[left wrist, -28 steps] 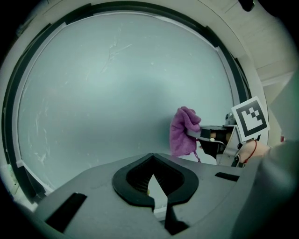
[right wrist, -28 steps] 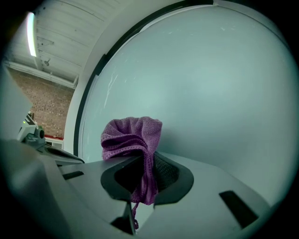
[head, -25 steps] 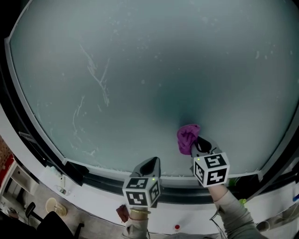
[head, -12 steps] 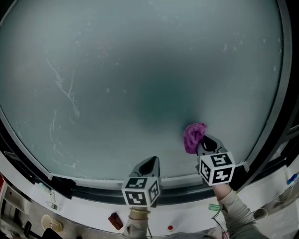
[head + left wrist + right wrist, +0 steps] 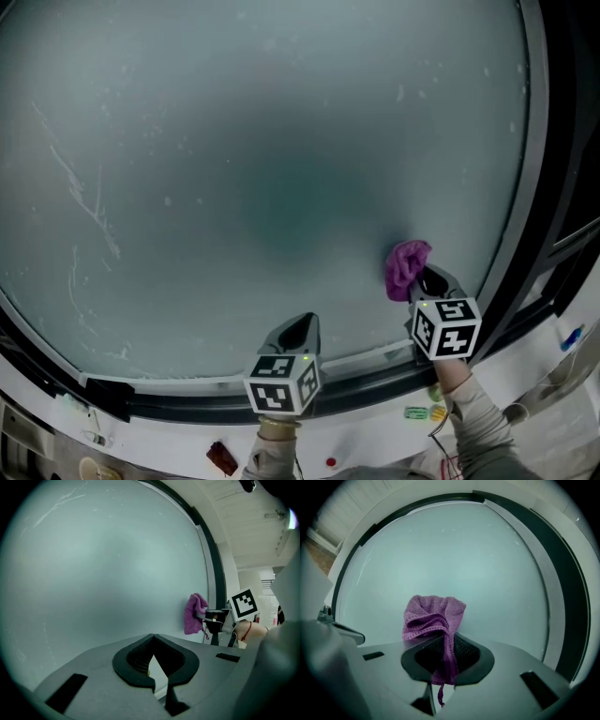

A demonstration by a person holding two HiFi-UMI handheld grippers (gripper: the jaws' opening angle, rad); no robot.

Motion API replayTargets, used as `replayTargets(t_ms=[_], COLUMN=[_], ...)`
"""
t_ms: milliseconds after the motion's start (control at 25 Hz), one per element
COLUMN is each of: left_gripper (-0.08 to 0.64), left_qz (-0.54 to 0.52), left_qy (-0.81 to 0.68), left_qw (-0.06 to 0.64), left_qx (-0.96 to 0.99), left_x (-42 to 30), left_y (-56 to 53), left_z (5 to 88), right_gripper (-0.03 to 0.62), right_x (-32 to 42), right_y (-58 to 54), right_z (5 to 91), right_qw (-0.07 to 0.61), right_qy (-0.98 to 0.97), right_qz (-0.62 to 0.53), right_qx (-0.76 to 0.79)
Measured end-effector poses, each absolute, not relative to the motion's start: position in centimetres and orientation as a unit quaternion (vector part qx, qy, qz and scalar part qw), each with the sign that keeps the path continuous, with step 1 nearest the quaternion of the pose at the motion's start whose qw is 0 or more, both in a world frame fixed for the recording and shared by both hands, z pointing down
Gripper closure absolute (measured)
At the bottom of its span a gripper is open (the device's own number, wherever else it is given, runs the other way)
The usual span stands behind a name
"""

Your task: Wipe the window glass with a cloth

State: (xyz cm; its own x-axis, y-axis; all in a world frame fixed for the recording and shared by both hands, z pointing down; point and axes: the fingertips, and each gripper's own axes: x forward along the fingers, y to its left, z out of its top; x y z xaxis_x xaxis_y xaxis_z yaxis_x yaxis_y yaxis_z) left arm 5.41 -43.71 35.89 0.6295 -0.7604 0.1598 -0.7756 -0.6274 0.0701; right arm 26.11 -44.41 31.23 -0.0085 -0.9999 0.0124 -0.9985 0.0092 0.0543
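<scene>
The frosted window glass fills the head view. A bunched purple cloth presses against its lower right part, close to the dark frame. My right gripper is shut on the cloth, which sticks out past the jaw tips and hangs down between them in the right gripper view: cloth, gripper. My left gripper is lower and to the left, near the bottom frame, shut with nothing in it, its tips pointing at bare glass. The left gripper view also shows the cloth at its right.
Thin white streaks mark the glass at the left. A dark frame rail runs along the bottom, with a white sill below it. A small red thing and a green label lie on the sill.
My right gripper and the cloth have slid to the right across the glass, closer to the right frame. The streaks have shifted left in the view. The left gripper kept its place.
</scene>
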Motion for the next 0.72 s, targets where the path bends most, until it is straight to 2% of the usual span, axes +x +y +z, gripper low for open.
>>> replayTargets(t_ms=[400,720], left_gripper=[0.555,0.555], left_qz=[0.061,0.058], left_qy=[-0.395,-0.395], left_qw=[0.064,0.064], left_qx=[0.914,0.915], left_x=[8.6,8.7], left_y=[-43.8,-43.8], left_z=[36.0,35.7], right_gripper=[0.543,0.543], right_x=[32.1,33.0], right_y=[-43.8,-43.6], right_z=[31.6,31.9], right_qw=[0.038,0.044], right_qy=[-0.66,-0.652], right_qz=[-0.01,-0.008], right_qx=[0.75,0.757])
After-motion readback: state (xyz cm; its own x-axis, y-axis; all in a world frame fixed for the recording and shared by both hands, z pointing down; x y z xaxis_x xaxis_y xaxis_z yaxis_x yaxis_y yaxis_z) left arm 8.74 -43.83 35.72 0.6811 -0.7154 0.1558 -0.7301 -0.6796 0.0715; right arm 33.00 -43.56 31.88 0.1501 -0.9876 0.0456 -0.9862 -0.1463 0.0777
